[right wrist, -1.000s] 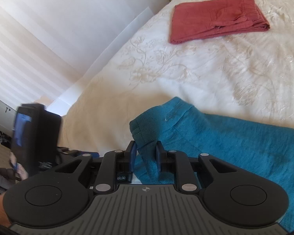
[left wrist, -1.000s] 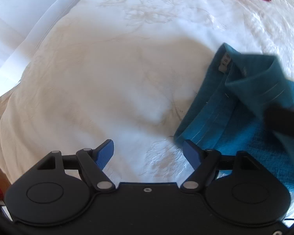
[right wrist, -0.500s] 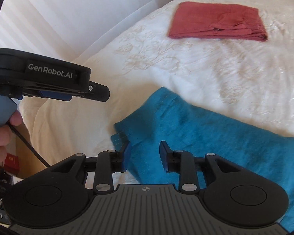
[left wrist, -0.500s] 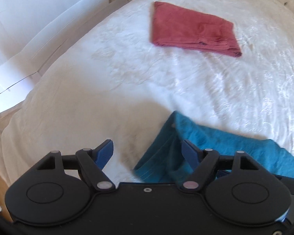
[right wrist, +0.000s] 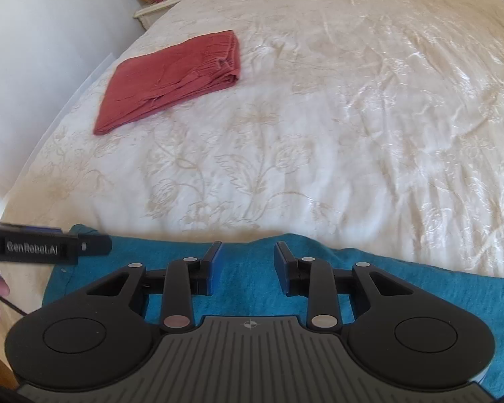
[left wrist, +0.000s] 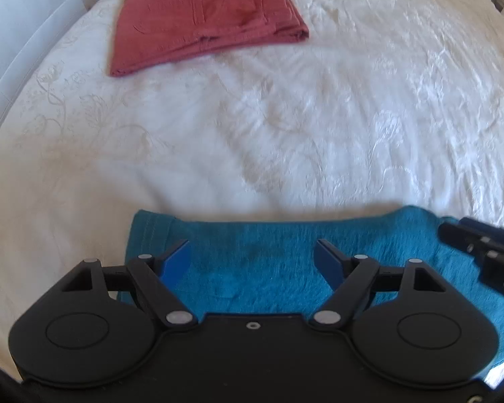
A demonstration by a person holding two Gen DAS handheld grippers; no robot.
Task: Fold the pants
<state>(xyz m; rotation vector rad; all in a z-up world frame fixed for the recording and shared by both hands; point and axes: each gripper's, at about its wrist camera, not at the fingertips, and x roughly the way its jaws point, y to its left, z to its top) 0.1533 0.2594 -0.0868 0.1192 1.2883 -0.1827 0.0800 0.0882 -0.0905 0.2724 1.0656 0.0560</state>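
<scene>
A: Both tongs stand with jaws apart and clamp nothing: left tongs (left wrist: pixel 252 255) spread wide, right tongs (right wrist: pixel 248 262) spread less. Each hangs over the pants; contact with the cloth cannot be told.

B: Setting, largest first?

A: Bed (left wrist: pixel 319 127), its cover creased and soft. Near edge: teal pants (left wrist: pixel 258 272), lying as a long flat band across the foreground. Far left, well apart: red pants (left wrist: pixel 201 23), folded.

B: Principal risk?

A: Judged from the layout, the band sits at the bed's near edge; a pull toward the holder could drag it over the side.

B: Second?

A: Layers appear stacked. A shallow pinch may catch only the top ply, so a lift would peel the band open and skew the fold.

B: Third?

A: A deep pinch may gather the cover with the cloth, since the cover is loose. The tongs also work close together and could knock each other.
</scene>
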